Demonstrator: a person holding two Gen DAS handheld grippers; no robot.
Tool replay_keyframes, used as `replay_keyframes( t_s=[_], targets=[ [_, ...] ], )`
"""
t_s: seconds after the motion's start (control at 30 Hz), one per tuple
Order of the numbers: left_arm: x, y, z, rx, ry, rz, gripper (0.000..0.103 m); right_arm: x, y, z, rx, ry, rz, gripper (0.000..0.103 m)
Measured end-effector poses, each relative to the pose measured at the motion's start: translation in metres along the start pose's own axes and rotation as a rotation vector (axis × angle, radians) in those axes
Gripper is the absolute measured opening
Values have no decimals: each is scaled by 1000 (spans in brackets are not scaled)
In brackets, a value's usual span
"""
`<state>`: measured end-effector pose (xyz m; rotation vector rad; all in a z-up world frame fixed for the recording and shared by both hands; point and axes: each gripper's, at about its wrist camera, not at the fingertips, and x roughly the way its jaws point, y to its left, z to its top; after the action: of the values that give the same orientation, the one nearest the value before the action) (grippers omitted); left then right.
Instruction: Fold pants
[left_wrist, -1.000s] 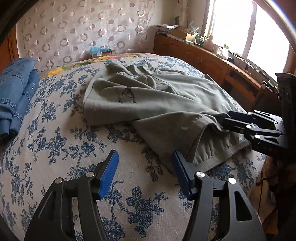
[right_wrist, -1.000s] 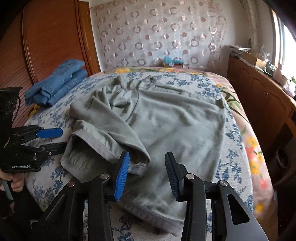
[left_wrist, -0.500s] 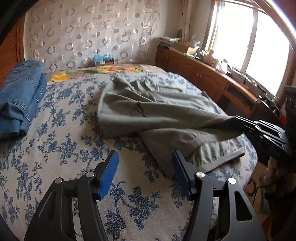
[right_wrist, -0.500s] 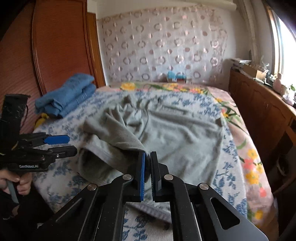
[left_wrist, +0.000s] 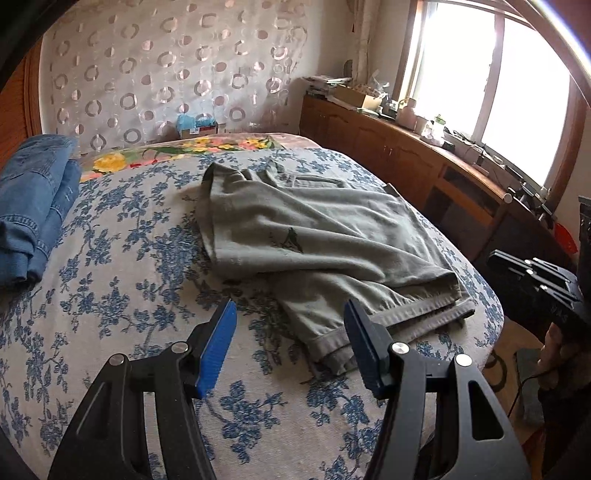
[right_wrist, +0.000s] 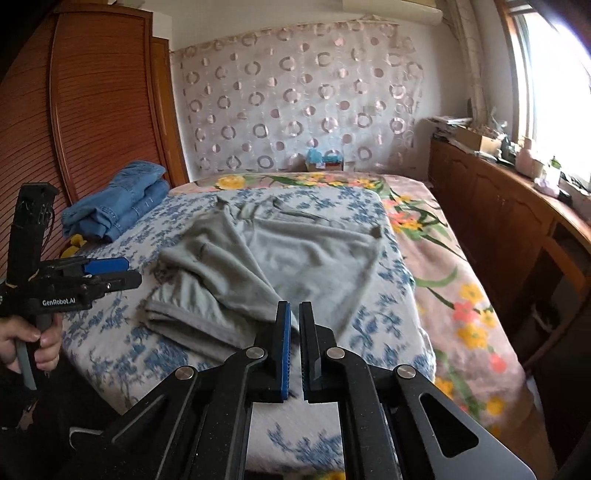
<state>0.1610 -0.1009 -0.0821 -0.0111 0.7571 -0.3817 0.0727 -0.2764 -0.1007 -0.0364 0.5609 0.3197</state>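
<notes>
Grey pants (left_wrist: 314, 229) lie spread on the blue-flowered bedsheet (left_wrist: 129, 277), one leg crossed over the other, with both hems toward the near right edge. My left gripper (left_wrist: 290, 347) hovers open over the sheet. Its right pad is just beside the lower hem and nothing is between the pads. In the right wrist view a fold of the pants (right_wrist: 295, 258) runs straight into my right gripper (right_wrist: 294, 321), whose blue pads are shut on it. The left wrist view has the right gripper (left_wrist: 493, 258) at the bed's right edge by the upper hem. A hand (right_wrist: 33, 343) holds the left gripper (right_wrist: 133, 272).
Folded blue jeans (left_wrist: 33, 206) sit at the bed's far left, by the wooden wardrobe (right_wrist: 92, 129). A long wooden sideboard (left_wrist: 406, 158) with clutter runs under the window on the right. A small box (right_wrist: 325, 158) stands at the head of the bed.
The right gripper's jaws went from open around the leg fold to shut on it, then drew back toward the bed's near edge, pulling the leg straighter. The left gripper stayed open.
</notes>
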Motion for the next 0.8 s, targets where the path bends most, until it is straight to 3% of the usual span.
replay_keyframes(
  t_s=[0.23, 0.27, 0.33, 0.6, 0.67, 0.7, 0.73, 0.8],
  targets=[
    [17, -8, -4, 16, 32, 26, 61, 12, -3, 4, 12, 32, 17, 5],
    [19, -8, -5, 19, 39, 27, 61, 15, -2, 4, 4, 40, 17, 9],
    [24, -8, -7, 31, 61, 43, 61, 21, -2, 6, -6, 51, 15, 34],
    [30, -7, -14, 44, 95, 54, 61, 43, -8, 11, -44, 108, 14, 35],
    [30, -6, -15, 40, 93, 49, 62, 44, -6, 12, -69, 109, 4, 29],
    [30, -6, -15, 35, 92, 47, 62, 43, -5, 14, -79, 107, 11, 14],
    [29, -5, -15, 30, 91, 44, 62, 42, -3, 15, -85, 102, 22, 6],
    [27, -6, -15, 26, 85, 42, 62, 32, -1, 17, -92, 64, 24, 3]
  ],
)
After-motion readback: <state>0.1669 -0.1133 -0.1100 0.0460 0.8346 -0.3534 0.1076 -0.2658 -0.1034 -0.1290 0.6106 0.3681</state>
